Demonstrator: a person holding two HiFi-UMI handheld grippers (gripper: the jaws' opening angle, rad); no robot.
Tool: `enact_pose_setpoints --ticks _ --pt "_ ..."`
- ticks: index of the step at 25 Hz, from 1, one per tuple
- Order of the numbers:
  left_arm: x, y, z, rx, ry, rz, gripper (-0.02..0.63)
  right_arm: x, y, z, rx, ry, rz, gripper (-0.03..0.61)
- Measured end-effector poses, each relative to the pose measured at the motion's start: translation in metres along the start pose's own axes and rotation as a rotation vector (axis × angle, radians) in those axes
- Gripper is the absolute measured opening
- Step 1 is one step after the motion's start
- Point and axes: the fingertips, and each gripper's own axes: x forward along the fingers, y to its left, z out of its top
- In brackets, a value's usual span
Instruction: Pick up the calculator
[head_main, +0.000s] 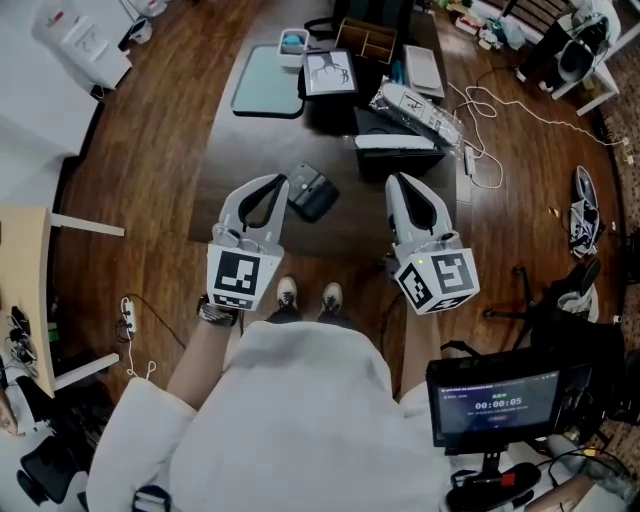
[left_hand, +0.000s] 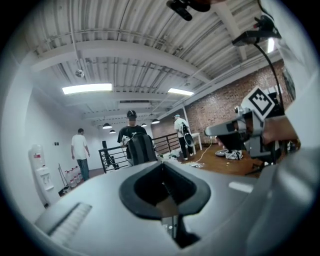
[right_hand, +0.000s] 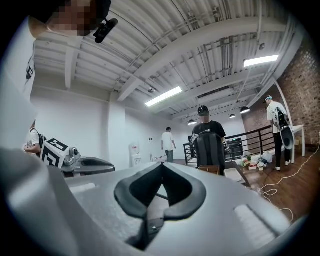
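A small dark grey calculator (head_main: 313, 192) lies on the dark table (head_main: 240, 210), near its front edge. My left gripper (head_main: 275, 182) hangs just left of it, jaws shut and empty, its tip level with the calculator's left side. My right gripper (head_main: 397, 180) is to the calculator's right, apart from it, also shut with nothing held. In the left gripper view the left gripper (left_hand: 162, 165) points out level into the room, and the table is not seen. The right gripper view shows the right gripper (right_hand: 161, 165) pointing the same way.
On the table's far part lie a teal mat (head_main: 268, 82), a framed picture (head_main: 330, 72), a wooden box (head_main: 365, 40) and a black box with a white bundle (head_main: 405, 140). White cables (head_main: 490, 120) trail on the floor at right. Several people (right_hand: 207, 132) stand beyond.
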Motion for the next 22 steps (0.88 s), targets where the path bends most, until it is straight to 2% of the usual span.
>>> enact_pose_setpoints --ticks 5,12,15,22 --pt "0.006 0.002 -0.002 0.113 0.015 -0.019 0.060 0.010 0.009 -0.004 0.002 0.004 0.009 0.000" --pt "0.015 -0.001 -0.014 0.168 0.038 -0.068 0.110 0.017 0.018 -0.008 -0.009 -0.013 0.024 0.001" --pt "0.019 -0.002 -0.036 0.239 0.086 -0.055 0.141 0.022 0.020 -0.014 -0.030 0.008 0.015 0.002" --pt "0.030 -0.009 -0.067 0.417 0.161 -0.074 0.167 0.027 0.023 -0.035 -0.031 0.042 -0.003 0.000"
